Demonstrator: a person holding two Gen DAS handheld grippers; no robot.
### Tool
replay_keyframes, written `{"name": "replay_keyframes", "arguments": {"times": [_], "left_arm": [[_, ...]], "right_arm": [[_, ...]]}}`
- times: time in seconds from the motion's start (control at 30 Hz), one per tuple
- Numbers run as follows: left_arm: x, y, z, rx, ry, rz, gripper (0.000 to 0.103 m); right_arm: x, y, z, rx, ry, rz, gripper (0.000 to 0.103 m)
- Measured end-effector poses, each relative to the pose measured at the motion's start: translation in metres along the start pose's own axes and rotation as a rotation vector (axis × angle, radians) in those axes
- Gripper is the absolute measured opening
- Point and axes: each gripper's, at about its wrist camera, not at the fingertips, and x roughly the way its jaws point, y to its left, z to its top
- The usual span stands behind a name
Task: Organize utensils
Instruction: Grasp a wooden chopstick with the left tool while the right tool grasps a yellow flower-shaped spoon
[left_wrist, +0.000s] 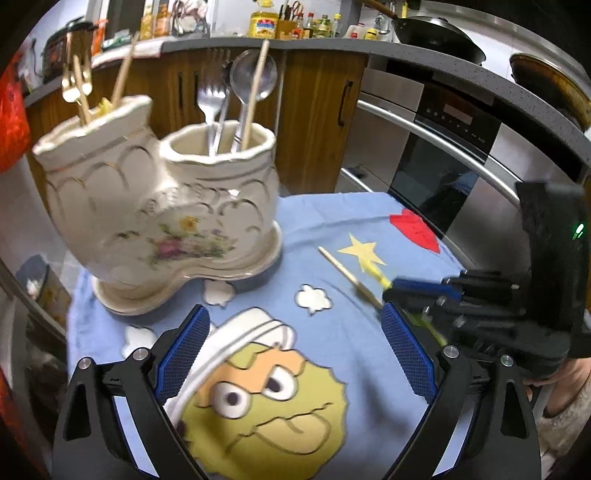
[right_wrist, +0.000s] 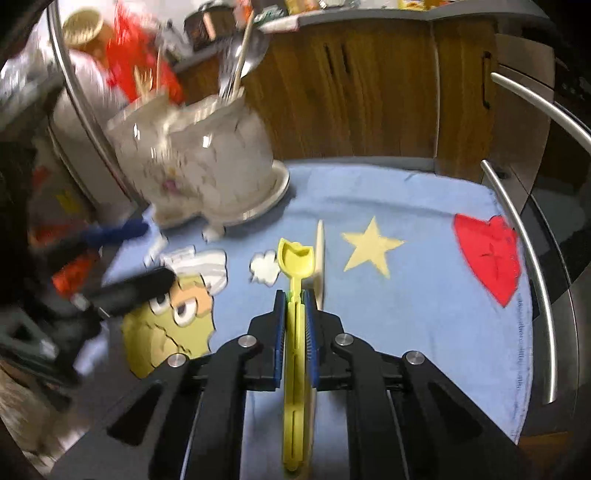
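Note:
A white ceramic two-pot utensil holder (left_wrist: 166, 206) stands at the back left of the blue cartoon cloth (left_wrist: 332, 229). Its right pot holds a fork, a spoon (left_wrist: 253, 75) and a chopstick; its left pot holds gold forks and chopsticks. My left gripper (left_wrist: 295, 354) is open and empty above the cloth. My right gripper (right_wrist: 294, 299) is shut on a yellow plastic spoon (right_wrist: 295, 266), held just above the cloth. A wooden chopstick (right_wrist: 320, 258) lies on the cloth beside it and also shows in the left wrist view (left_wrist: 347, 275). The holder (right_wrist: 199, 162) looks blurred in the right wrist view.
A steel oven with bar handles (left_wrist: 436, 147) stands behind the table on the right. Wooden cabinets (left_wrist: 317, 110) and a counter with bottles and a wok (left_wrist: 439, 33) are behind. The left gripper (right_wrist: 122, 273) appears at the left in the right wrist view.

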Motion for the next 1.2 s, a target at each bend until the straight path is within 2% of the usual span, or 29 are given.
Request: {"name": "replay_keyframes", "arguments": {"times": [0.07, 0.1, 0.2, 0.27, 0.3, 0.33, 0.57, 0.63, 0.77, 0.9, 0.97, 1.2], "left_arm": [[0.01, -0.007, 0.001, -0.03, 0.026, -0.004, 0.091], [0.015, -0.012, 0.001, -0.042, 0.036, -0.003, 0.086], [0.03, -0.027, 0.005, -0.07, 0.08, 0.009, 0.065], [0.039, -0.036, 0.008, -0.089, 0.098, 0.007, 0.058], [0.042, -0.041, 0.01, -0.091, 0.1, 0.014, 0.05], [0.046, -0.048, 0.012, -0.086, 0.106, 0.045, 0.043], [0.07, -0.081, 0.016, -0.043, 0.14, 0.095, 0.032], [0.081, -0.089, 0.016, -0.012, 0.161, 0.131, 0.024], [0.092, -0.094, 0.015, 0.041, 0.171, 0.189, 0.016], [0.09, -0.089, 0.016, 0.062, 0.168, 0.155, 0.011], [0.085, -0.081, 0.017, 0.053, 0.158, 0.104, 0.006], [0.045, -0.064, 0.021, 0.055, 0.056, 0.026, 0.004]], "right_arm": [[-0.01, -0.011, 0.005, 0.022, -0.041, -0.02, 0.01], [-0.013, -0.016, 0.006, 0.033, -0.055, -0.036, 0.01], [-0.017, -0.039, 0.011, 0.095, -0.08, -0.057, 0.01], [-0.023, -0.053, 0.012, 0.12, -0.097, -0.074, 0.01], [-0.025, -0.056, 0.012, 0.124, -0.106, -0.084, 0.01], [-0.027, -0.06, 0.013, 0.13, -0.117, -0.095, 0.01], [-0.03, -0.073, 0.012, 0.14, -0.13, -0.111, 0.01], [-0.031, -0.075, 0.012, 0.137, -0.131, -0.113, 0.01], [-0.034, -0.073, 0.009, 0.132, -0.133, -0.111, 0.01], [-0.034, -0.071, 0.006, 0.12, -0.128, -0.107, 0.01], [-0.034, -0.07, 0.007, 0.119, -0.13, -0.104, 0.01], [-0.033, -0.066, 0.008, 0.111, -0.144, -0.102, 0.01]]}}
